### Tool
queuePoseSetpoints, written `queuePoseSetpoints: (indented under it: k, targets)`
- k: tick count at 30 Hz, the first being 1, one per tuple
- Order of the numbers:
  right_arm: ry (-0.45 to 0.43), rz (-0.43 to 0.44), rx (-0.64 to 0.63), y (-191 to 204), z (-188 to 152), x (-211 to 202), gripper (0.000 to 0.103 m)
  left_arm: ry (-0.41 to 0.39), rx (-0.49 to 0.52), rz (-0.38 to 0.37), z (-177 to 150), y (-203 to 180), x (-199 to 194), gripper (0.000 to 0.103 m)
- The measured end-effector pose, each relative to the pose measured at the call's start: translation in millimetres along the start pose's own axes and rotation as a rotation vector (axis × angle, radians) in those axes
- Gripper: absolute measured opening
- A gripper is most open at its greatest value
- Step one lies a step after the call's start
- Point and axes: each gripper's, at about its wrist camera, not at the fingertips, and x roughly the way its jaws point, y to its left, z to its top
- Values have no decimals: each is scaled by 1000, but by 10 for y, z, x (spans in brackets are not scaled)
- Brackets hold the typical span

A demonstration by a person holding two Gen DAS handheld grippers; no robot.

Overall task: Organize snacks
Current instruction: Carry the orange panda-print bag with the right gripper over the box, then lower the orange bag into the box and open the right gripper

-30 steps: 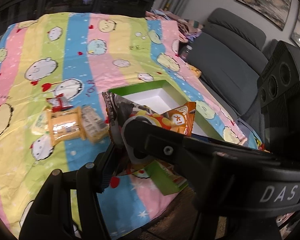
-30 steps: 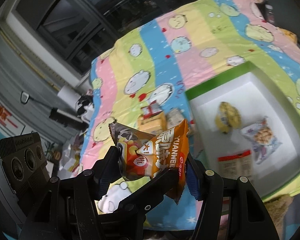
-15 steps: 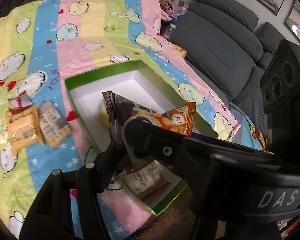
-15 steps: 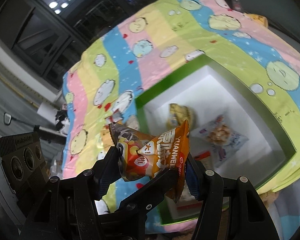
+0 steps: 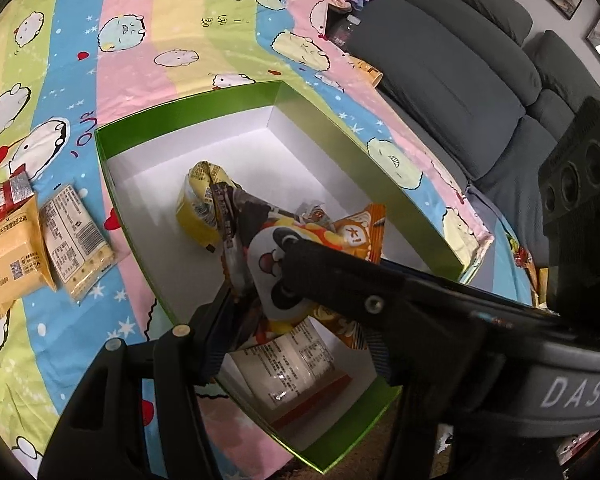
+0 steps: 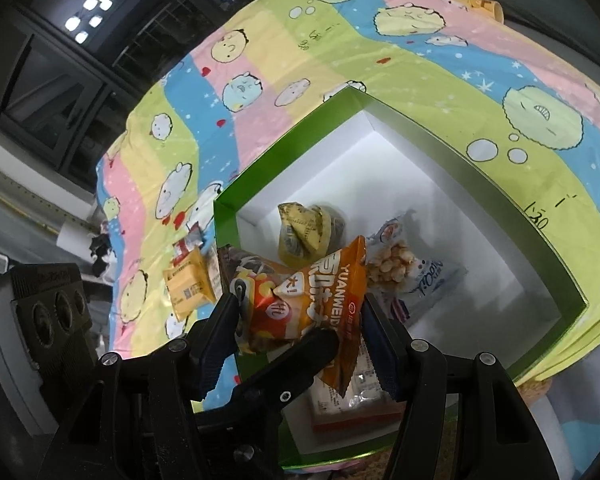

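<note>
Left wrist view: our left gripper (image 5: 300, 312) pinches an orange snack bag (image 5: 300, 248) from both sides and holds it above the open green box (image 5: 188, 104), over the half nearest us. The other gripper's black finger crosses in front of the bag, so both tools appear to meet on the one packet. The bag stands tall between the fingers, its long axis running up and away from the camera. Beneath it, on the white floor of the box, lie a yellow packet (image 5: 198, 204) toward the middle and a white-and-red packet (image 5: 296, 368) at the near corner. Two beige packets (image 5: 40, 240) wait on the striped cartoon cloth (image 5: 140, 40), just beside the box's left wall.

Right wrist view: our right gripper (image 6: 300, 332) is closed only as far as the bag's width, its blue-padded fingers pressing the crumpled foil on either flank. The box lies straight ahead and below. A clear pouch of round biscuits (image 6: 404, 268) rests just beyond the bag, the yellow packet next to it, both well short of the far corner.

We judge that letting go here would drop the bag onto the packets already at the near end; the bare floor lies farther ahead, toward the far wall.
</note>
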Motion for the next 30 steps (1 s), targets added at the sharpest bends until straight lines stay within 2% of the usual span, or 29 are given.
queuePoseSetpoints:
  k: [10, 19, 30]
  targets:
    - [-29, -14, 27, -144, 31, 9, 63, 29, -20, 25, 61, 51, 162, 59]
    - [-17, 10, 88, -287, 79, 91, 63, 58, -9, 59, 113, 25, 260, 60]
    - [-28, -41, 101, -296, 92, 130, 63, 48, -7, 75, 87, 28, 157, 65]
